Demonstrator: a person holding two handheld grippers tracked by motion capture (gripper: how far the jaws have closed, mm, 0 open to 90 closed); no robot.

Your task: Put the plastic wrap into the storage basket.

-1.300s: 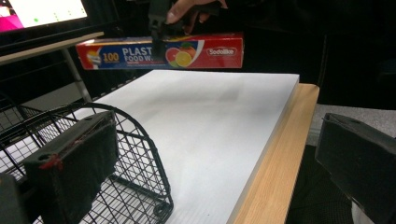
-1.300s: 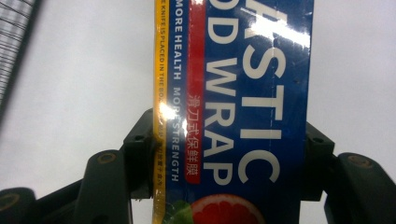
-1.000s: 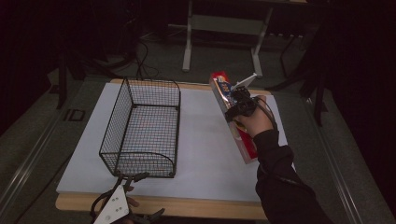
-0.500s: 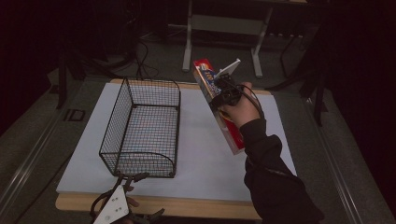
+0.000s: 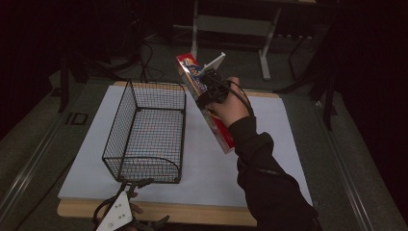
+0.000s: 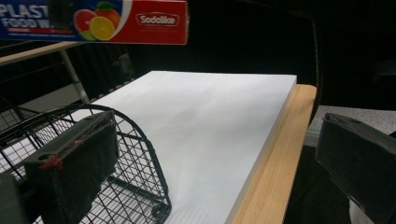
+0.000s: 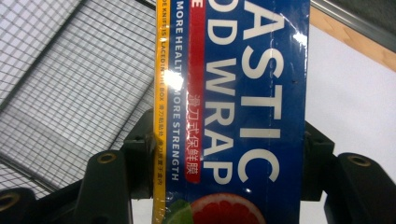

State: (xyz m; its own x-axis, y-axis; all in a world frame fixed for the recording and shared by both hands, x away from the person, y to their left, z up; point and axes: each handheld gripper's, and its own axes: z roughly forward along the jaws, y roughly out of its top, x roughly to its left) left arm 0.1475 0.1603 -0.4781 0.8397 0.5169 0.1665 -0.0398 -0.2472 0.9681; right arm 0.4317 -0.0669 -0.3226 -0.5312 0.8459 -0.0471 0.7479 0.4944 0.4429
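Long plastic-wrap box (image 7: 233, 93), blue and red, citrus picture, white lettering

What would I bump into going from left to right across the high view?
Wire basket → plastic wrap box, gripped by the right gripper → bare white board at the right.

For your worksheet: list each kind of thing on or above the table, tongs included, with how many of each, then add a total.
Wire basket: 1
Plastic wrap box: 1
White board on the table: 1
Tongs: 2, the right tongs shut on the plastic wrap box, the left tongs open at the basket's near end
Total: 5
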